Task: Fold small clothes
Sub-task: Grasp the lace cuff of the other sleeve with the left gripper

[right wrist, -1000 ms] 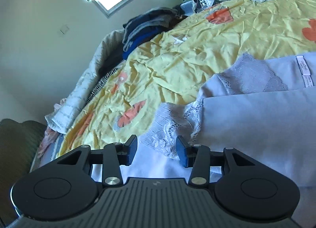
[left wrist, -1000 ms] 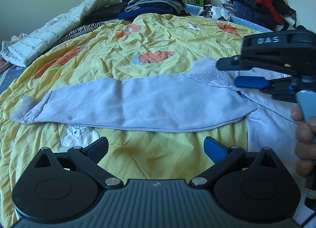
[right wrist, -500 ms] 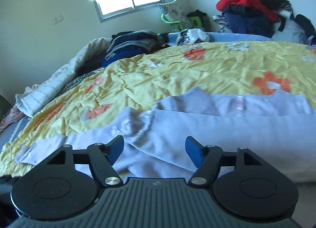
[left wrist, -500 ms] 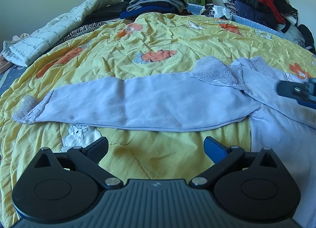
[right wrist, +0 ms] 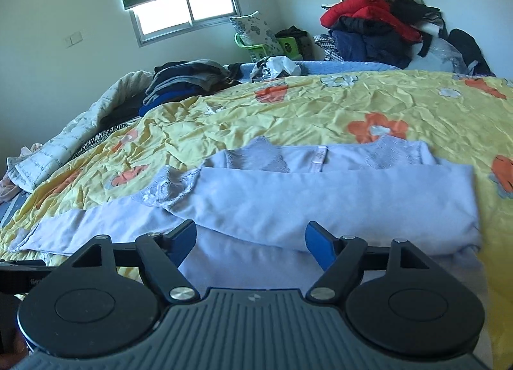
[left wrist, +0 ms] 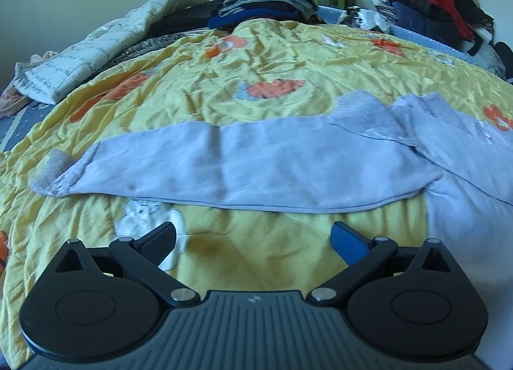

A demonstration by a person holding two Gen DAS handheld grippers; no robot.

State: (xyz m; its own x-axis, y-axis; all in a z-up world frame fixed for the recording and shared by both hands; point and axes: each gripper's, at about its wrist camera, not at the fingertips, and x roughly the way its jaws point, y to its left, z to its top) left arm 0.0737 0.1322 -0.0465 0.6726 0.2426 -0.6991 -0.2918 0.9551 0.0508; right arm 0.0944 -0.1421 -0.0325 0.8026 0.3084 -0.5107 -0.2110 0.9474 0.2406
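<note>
A pale lilac top (right wrist: 336, 203) is laid flat on the yellow flowered bedspread (right wrist: 320, 117), close to the near edge of the bed. Its body is seen in the right wrist view, with one sleeve folded across the front and the lace neckline (right wrist: 256, 160) and a white label (right wrist: 319, 158) turned toward the far edge. The other sleeve (left wrist: 240, 161) is stretched out straight toward the left edge of the bed, its lace cuff (left wrist: 54, 174) lying at the end.

The left gripper (left wrist: 253, 238) is held over bare bedspread just short of the outstretched sleeve. Its jaws are spread wide, and nothing is between them.

The right gripper (right wrist: 250, 238) is held above the near part of the top's body. Its jaws have just been opening; they stand apart, and no cloth is caught between the pads, although the fabric lies below them.

A stack of folded dark clothes (right wrist: 186, 81) is kept at the far left corner of the bed, beside a white quilt (left wrist: 105, 46) along the left edge. A heap of red and dark clothes (right wrist: 378, 24) is piled at the far right corner. A window (right wrist: 186, 14) with a flowered blind is set in the far wall.
</note>
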